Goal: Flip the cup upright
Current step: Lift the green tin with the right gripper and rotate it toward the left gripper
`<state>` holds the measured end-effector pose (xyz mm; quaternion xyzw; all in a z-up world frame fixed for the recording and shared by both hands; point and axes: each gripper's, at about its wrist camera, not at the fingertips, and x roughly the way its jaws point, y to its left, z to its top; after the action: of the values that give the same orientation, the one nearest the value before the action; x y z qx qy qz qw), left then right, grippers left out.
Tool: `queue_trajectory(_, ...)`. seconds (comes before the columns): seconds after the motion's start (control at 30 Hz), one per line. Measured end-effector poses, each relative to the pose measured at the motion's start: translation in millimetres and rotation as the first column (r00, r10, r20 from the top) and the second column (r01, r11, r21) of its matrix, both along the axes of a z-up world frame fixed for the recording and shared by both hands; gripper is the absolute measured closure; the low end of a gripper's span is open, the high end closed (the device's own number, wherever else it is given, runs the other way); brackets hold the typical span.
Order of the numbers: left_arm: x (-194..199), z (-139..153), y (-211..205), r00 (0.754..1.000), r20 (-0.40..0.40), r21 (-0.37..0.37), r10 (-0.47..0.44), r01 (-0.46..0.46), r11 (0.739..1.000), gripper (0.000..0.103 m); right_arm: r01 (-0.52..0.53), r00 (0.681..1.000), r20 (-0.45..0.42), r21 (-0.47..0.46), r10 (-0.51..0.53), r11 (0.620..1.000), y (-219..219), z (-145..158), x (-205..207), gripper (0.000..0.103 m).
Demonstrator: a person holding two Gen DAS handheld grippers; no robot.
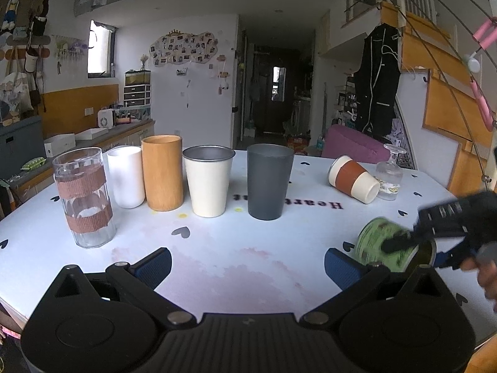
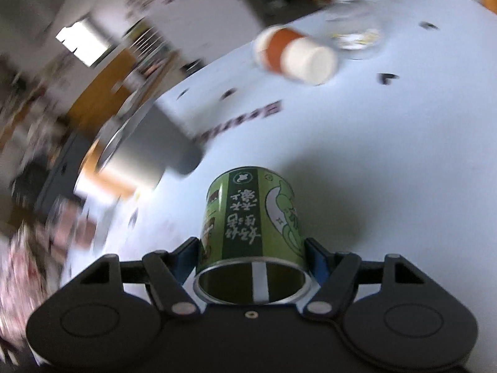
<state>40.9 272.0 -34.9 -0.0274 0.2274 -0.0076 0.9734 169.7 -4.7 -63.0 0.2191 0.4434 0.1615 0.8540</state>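
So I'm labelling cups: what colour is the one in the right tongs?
Green cup with a dark green band and white lettering, clearest in the right wrist view.

Five cups [image 1: 211, 183] in row on table [image 1: 236, 248]; banded cup [image 1: 354, 178] right.

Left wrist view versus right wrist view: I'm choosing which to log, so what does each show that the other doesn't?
Only the left wrist view shows the taped glass, white cup and open left tongs. Only the right wrist view shows the green cup gripped near its rim, its open mouth facing the camera. Both show the green cup, the orange-banded cup on its side and the table.
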Motion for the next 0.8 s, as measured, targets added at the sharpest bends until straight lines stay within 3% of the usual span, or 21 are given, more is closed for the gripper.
queue_trajectory(0.1, 2, 0, 3, 1.000, -0.004, -0.008, 0.004, -0.004, 1.000, 0.000, -0.116, 0.991, 0.052, -0.067, 0.120, 0.991, 17, 2, -19, 0.029)
queue_trajectory(0.3, 12, 2, 5, 1.000, -0.010, -0.037, -0.025, 0.025, 0.999, 0.000, -0.274, 0.942, 0.137, -0.205, 0.305, 0.940, 38, -2, -49, 0.029)
queue_trajectory(0.43, 30, 3, -3, 0.993, -0.048, -0.062, -0.109, 0.106, 0.992, 0.000, -0.312, 0.906, 0.195, -0.290, 0.375, 0.905, 45, -3, -61, 0.029)
queue_trajectory(0.6, 59, -2, -24, 0.966, -0.107, -0.094, -0.234, 0.224, 0.970, 0.000, -0.327, 0.882, 0.222, -0.346, 0.415, 0.880, 51, -1, -72, 0.029)
queue_trajectory(0.8, 86, -11, -40, 0.943, -0.177, -0.130, -0.283, 0.263, 0.956, 0.000, -0.359, 0.827, 0.259, -0.439, 0.499, 0.824, 59, -3, -89, 0.028)
